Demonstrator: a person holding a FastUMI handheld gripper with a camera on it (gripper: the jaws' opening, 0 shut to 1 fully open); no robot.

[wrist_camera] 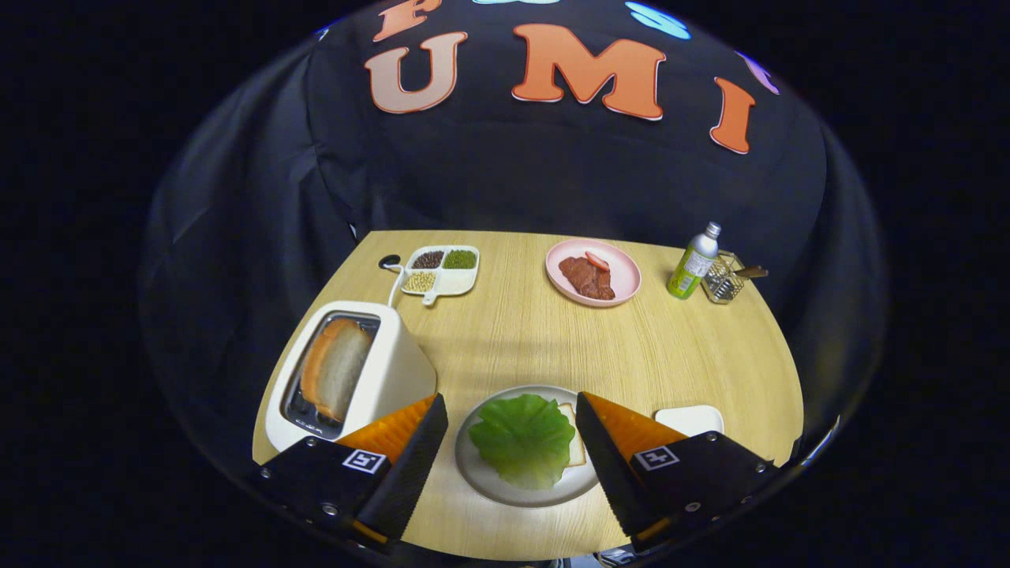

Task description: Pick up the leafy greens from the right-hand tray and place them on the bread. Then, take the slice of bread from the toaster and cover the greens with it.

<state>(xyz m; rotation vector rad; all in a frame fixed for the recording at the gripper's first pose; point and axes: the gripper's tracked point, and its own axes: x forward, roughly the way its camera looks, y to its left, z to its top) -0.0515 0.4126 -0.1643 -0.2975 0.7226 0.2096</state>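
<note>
Resting already on the bread point(574, 442) on the grey plate point(481, 473): lettuce point(522, 439), first half done. Gripper point(511, 442) fingers wide apart, empty, straddling the plate. Left to do: toast point(335, 377) (upright in the toaster point(394, 371) beside the left finger) onto the lettuce.

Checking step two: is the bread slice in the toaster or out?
In. The bread slice stands in the toaster slot; the open gripper straddles the greens.

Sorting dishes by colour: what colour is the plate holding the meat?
Pink, clearest in the gripper view.

Greens point(522, 438) lie on bread point(575, 442) on a plate point(481, 469) between the spread fingers point(410, 465); toaster point(347, 379) left, perhaps a tray point(690, 419) right.
</note>
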